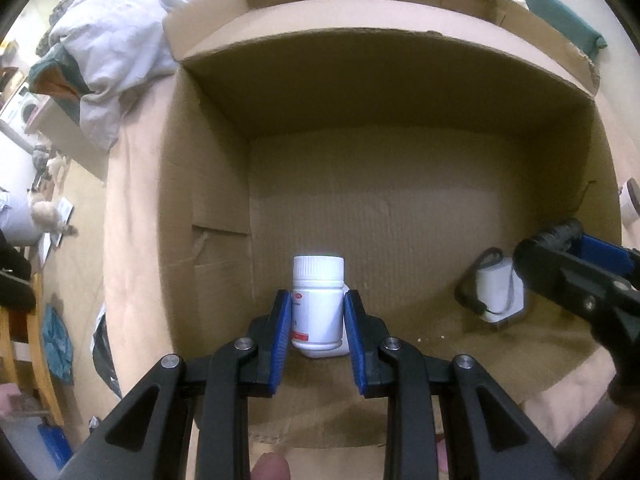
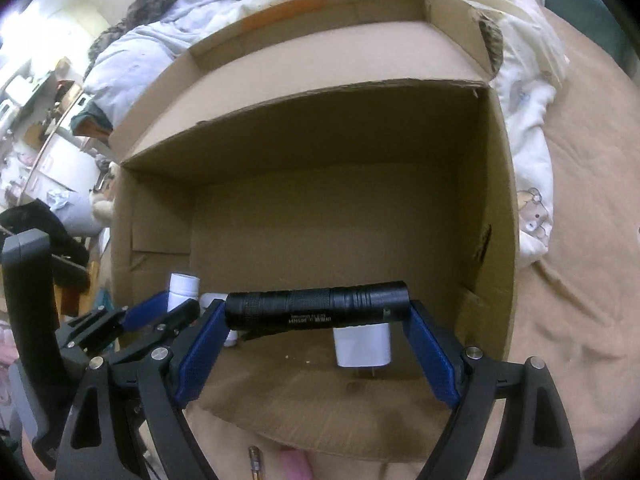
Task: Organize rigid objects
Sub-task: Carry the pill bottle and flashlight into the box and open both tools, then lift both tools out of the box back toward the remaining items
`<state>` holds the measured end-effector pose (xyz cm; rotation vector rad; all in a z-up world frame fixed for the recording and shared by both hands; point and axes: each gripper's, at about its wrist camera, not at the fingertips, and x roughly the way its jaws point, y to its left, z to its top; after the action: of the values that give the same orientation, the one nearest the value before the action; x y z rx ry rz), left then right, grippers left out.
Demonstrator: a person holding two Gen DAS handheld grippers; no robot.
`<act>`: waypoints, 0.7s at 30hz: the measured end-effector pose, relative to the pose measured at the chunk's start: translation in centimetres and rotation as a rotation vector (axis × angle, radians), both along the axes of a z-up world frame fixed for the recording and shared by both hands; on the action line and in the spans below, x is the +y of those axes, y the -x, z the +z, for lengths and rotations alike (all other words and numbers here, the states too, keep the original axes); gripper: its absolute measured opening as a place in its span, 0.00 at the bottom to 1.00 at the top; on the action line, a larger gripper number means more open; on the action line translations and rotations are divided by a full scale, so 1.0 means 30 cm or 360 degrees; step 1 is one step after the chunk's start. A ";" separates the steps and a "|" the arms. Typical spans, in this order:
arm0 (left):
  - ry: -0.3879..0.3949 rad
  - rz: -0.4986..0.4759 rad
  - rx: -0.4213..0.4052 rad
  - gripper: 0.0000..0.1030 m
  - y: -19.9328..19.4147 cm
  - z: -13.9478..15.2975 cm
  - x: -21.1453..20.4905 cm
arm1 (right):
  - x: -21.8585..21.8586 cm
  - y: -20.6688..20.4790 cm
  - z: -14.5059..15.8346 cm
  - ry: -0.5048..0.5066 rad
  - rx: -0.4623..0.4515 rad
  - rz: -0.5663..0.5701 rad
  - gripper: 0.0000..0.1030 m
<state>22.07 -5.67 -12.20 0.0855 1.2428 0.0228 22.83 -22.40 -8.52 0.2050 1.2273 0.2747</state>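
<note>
An open cardboard box (image 1: 400, 88) lies on a bed and fills both views (image 2: 304, 128). My left gripper (image 1: 317, 308) is shut on a white pill bottle (image 1: 318, 304) with a red-marked label, held upright just above the box floor. Another white object shows behind the bottle's base. My right gripper (image 2: 316, 312) is shut on a black flashlight (image 2: 316, 307), held crosswise between its blue pads above the box's near right part. In the left wrist view the right gripper (image 1: 576, 268) enters from the right. A white charger plug (image 2: 362, 346) with a dark cord (image 1: 472, 292) lies on the box floor.
The box sits on a beige sheet (image 2: 580, 280). Rumpled white bedding (image 1: 116, 48) lies behind and to the left of it. A printed white blanket (image 2: 528, 160) lies at the box's right side. Room clutter shows far left (image 1: 44, 208).
</note>
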 end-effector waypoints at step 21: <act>0.0046 0.0021 -0.0160 0.87 0.020 0.073 0.004 | -0.055 0.028 0.100 -0.0104 -0.0301 -0.0037 1.00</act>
<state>21.46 -5.56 -10.01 0.0505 1.1426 0.0204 21.99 -24.05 -5.51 0.2444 1.0291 0.3072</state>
